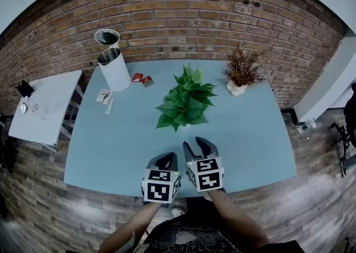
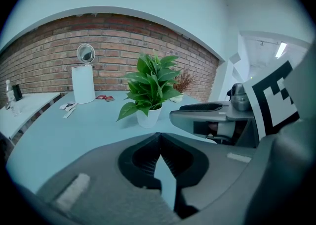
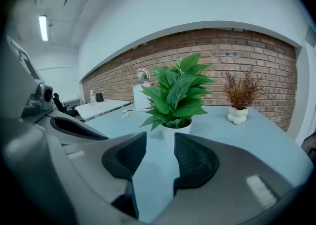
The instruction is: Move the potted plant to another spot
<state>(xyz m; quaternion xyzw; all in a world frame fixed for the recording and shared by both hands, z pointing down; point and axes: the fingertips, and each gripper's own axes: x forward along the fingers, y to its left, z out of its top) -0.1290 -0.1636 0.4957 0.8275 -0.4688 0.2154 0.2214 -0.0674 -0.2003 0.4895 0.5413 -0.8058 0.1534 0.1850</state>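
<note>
The potted plant was seen standing at the middle of the desk, untouched. Its leaves were judged soft and crushable, so its small white pot, likely light, stiff and smooth, was reckoned the part to be gripped. The right claw was held apart, empty, short of the pot; the left claw was closed on nothing. Beyond, dried sprigs were held in a white vase; the white bin's contents went unseen.
</note>
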